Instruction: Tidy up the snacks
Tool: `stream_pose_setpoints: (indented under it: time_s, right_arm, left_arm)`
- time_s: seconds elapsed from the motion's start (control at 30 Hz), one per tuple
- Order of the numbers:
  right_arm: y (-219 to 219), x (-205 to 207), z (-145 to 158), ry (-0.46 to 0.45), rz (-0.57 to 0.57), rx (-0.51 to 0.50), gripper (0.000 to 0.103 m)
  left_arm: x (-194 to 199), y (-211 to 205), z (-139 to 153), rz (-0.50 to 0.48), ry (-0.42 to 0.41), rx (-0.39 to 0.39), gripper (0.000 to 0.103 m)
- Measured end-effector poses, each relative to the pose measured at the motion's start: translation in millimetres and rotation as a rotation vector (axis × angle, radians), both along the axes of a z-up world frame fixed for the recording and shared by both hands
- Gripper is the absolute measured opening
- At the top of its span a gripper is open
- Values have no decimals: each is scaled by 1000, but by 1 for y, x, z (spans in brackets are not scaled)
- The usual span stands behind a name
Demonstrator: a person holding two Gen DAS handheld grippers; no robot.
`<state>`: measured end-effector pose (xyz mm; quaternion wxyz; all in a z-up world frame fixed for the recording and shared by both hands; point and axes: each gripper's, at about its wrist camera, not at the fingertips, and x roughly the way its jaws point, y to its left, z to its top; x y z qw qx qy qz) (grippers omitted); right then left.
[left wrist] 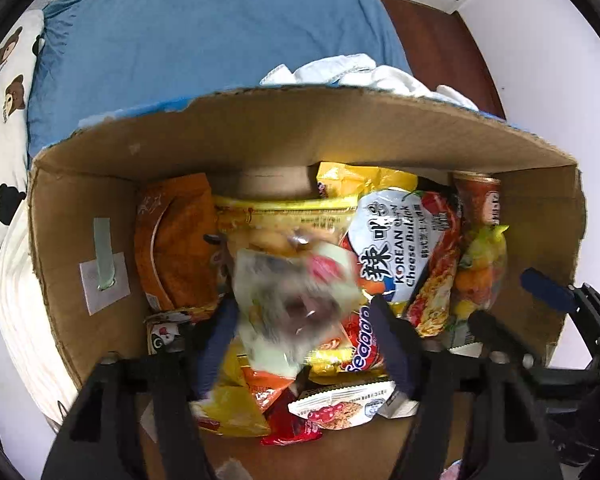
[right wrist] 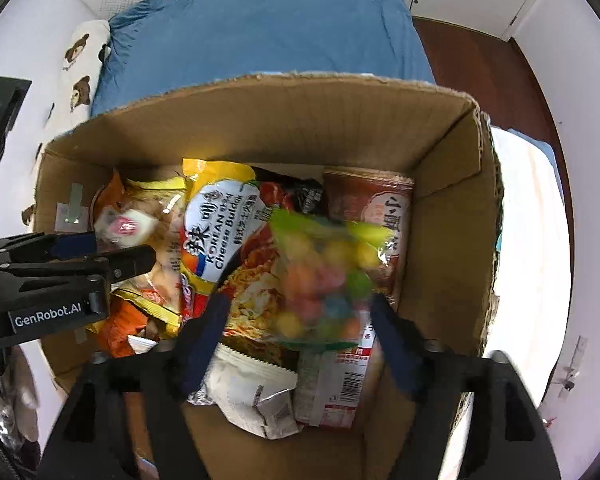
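An open cardboard box point(left wrist: 300, 128) point(right wrist: 300, 120) holds several snack packets, among them a Korean cheese noodle pack point(left wrist: 396, 248) point(right wrist: 220, 232) and an orange packet point(left wrist: 172, 248). My left gripper point(left wrist: 304, 332) points down into the box and is open. A blurred pale green packet point(left wrist: 296, 300) point(right wrist: 124, 228) lies between its fingers, and the pads are not pressing it. My right gripper point(right wrist: 298, 320) point(left wrist: 516, 304) is open too. A blurred clear bag of coloured candies point(right wrist: 324, 280) point(left wrist: 480, 272) sits loose between its fingers, over a red-brown packet point(right wrist: 368, 208).
The box stands against a bed with a blue cover point(left wrist: 200, 32) and a bear-print pillow point(left wrist: 8, 80). White cloth point(left wrist: 360, 72) lies behind the far wall. Dark wood floor point(right wrist: 472, 64) shows at the back right. The two grippers are side by side inside the box.
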<state>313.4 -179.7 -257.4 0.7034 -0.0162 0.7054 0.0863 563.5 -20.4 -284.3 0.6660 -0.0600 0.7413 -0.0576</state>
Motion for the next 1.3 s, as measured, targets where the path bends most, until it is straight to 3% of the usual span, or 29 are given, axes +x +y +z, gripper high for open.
stream_pose_setpoints:
  time_s: [0.03,0.07,0.57,0.87,1.3]
  right_arm:
    - [0,0,2,-3,-2,-4,89]
    - [0,0,4,-7,-3,-8,92]
    - [-7,-21,31,-63,-22,-10,97]
    - [-11,-52,55,-197,-72,18,97]
    - [-12,-128,87,-364,-94,26,97]
  left_arm:
    - [-1,1,3,1,-4,3,90]
    - [-2,0,5,-3,-10,2,92]
    - [-27,6,48,3,-113,42,93]
    - [-62,16,79,43,-236,61,93]
    - [-146,19,113,89,-441,120,93]
